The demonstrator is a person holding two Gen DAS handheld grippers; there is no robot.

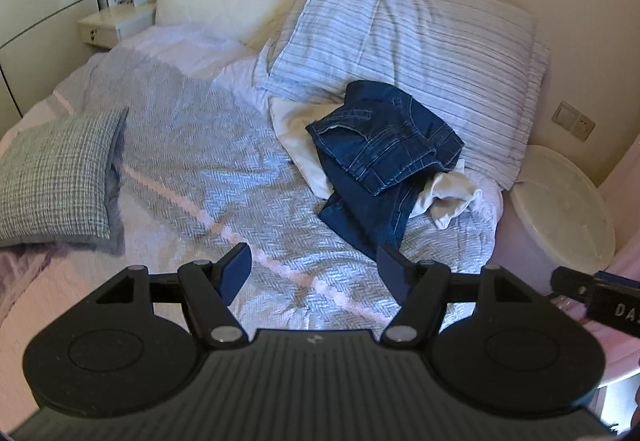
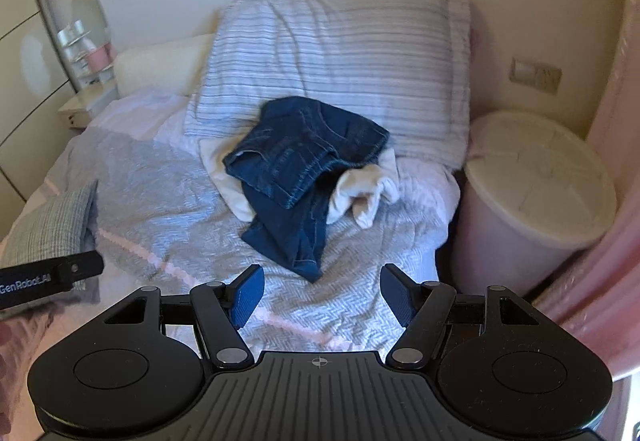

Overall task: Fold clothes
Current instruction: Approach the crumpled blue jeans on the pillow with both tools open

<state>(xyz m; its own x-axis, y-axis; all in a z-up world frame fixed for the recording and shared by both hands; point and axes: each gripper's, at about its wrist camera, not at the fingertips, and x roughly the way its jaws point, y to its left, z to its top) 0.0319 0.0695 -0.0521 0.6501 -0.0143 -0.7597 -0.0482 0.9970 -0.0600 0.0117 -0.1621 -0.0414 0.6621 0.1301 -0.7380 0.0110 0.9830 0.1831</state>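
Note:
A crumpled pair of dark blue jeans (image 1: 376, 157) (image 2: 304, 169) lies on the bed, on top of a rumpled white garment (image 1: 448, 201) (image 2: 364, 197), just in front of a large striped pillow (image 1: 400, 41) (image 2: 344, 61). My left gripper (image 1: 314, 273) hovers open above the bedspread, short of the jeans' lower leg. In the right wrist view my right gripper (image 2: 322, 293) is open too, its fingers spread just below the jeans' hem. Neither holds anything.
A grey checked cushion (image 1: 56, 177) (image 2: 52, 217) lies at the bed's left. A white round lidded bin (image 1: 560, 209) (image 2: 532, 177) stands at the bed's right, next to a pink curtain (image 2: 616, 201). A bedside table (image 1: 116, 25) and mirror are at the back left.

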